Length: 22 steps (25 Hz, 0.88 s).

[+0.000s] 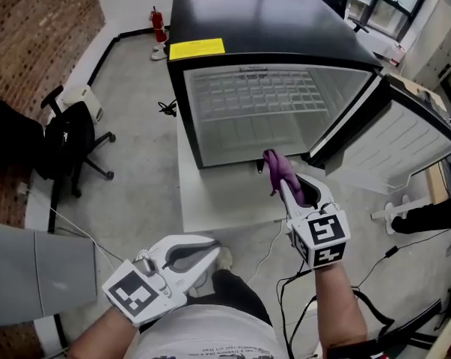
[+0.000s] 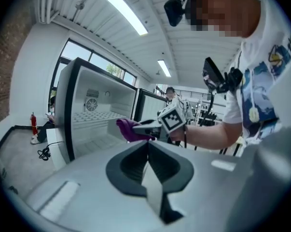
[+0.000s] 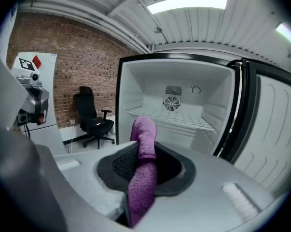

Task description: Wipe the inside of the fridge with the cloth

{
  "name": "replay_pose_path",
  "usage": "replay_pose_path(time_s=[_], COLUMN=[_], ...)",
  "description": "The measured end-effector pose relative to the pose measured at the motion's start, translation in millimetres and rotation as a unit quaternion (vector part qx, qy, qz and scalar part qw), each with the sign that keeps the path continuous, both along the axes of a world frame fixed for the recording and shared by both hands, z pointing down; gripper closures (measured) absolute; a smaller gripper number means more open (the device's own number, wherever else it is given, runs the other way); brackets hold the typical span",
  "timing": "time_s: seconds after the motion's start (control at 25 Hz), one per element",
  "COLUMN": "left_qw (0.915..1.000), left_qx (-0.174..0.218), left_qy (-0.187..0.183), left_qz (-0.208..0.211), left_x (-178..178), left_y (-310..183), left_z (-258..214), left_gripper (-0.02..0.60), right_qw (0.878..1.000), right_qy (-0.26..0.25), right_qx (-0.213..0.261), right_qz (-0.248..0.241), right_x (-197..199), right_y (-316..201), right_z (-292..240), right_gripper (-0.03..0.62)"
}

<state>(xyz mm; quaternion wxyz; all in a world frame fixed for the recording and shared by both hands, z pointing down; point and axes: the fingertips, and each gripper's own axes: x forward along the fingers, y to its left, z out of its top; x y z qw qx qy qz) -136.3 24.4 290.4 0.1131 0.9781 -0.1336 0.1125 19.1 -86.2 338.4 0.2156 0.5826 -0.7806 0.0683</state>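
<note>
No legible text; yellow label (image 1: 197, 48) on fridge (image 1: 285, 22) top too small

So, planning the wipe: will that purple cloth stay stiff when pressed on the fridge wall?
Probably floppy: the cloth curls over at its tip above the right gripper, shut on it. Likely light: one pinch holds it up. Its nubby weave should drag rather than slip.

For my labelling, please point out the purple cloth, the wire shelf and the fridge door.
purple cloth (image 3: 143, 178): right gripper view, its gripped middle.
wire shelf (image 1: 255, 92): head view, centre of the grid.
fridge door (image 1: 396, 137): head view, white inner panel.
</note>
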Motion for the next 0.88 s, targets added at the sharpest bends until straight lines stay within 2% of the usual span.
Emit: replay_pose_path(time_s=[0.12,0.28,0.6,0.88], left_qw=[0.9998,0.9991,0.9963,0.9952], left_qx=[-0.014,-0.015,0.001,-0.011], left_qy=[-0.005,-0.014,-0.023,-0.031], left_qz=[0.013,0.037,0.083,0.092], left_x=[18.2,31.2,40.9,42.6], left_y=[-10.2,-28.7,-49.8,-64.4], left_z=[2.6,4.8,-10.6,-12.4], left_gripper=[0.577,0.577,0.577,0.577], right_qw=[1.000,0.996,0.968,0.962], right_qy=[-0.007,-0.028,-0.062,-0.042], right_qx=[0.009,0.050,0.157,0.167], right_qz=[0.019,0.072,0.187,0.210], right_x=[24.6,58.6,110.1,124.5], right_y=[-21.8,-54.8,-131.6,-201.7], right_z=[-2.1,-28.3,-93.5,-92.3], right_gripper=[0.519,0.519,0.519,0.519])
